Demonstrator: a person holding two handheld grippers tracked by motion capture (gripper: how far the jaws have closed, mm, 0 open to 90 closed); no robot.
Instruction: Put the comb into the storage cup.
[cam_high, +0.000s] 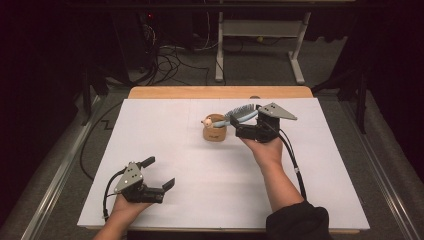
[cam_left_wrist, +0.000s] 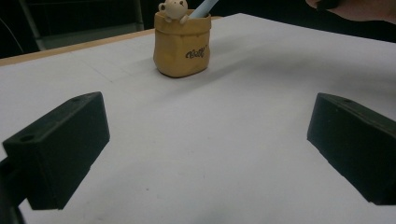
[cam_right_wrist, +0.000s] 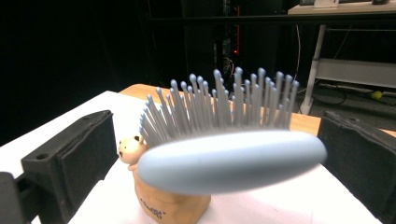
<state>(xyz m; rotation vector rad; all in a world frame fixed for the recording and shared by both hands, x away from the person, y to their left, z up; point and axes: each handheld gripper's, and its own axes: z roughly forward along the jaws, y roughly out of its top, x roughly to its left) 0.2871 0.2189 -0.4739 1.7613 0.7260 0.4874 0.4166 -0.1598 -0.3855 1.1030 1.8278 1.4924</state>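
Letting go of the hairbrush (cam_right_wrist: 232, 161) looks like the step in hand: my right gripper (cam_high: 248, 126) has its jaws spread wide, and in the right gripper view the brush head floats between them with a gap on each side, neither pad pressing. Handle end is down in the tan holder (cam_high: 215, 133), which sits just in front of and below this gripper; the head leans out of the cup toward the gripper, bristles up.

To do it well, I'd judge: back the right gripper straight away from the cup, level, keeping the jaws wide so neither pad clips the head on the way out. The brush is tilted and top-heavy and the cup is small, so a nudge could tip both. Pull back slowly and don't swing sideways until I'm past the head. Can't tell how deep the handle sits.

My left gripper (cam_high: 161, 173) is parked well apart from the cup, near my side of the white table (cam_high: 175, 150), jaws open, nothing between them; in the left gripper view the holder (cam_left_wrist: 182, 44) stands far ahead. Leave it there.

Counts: one hairbrush, one holder with one little bear figure (cam_left_wrist: 174, 8) on its rim, two grippers, one white table.
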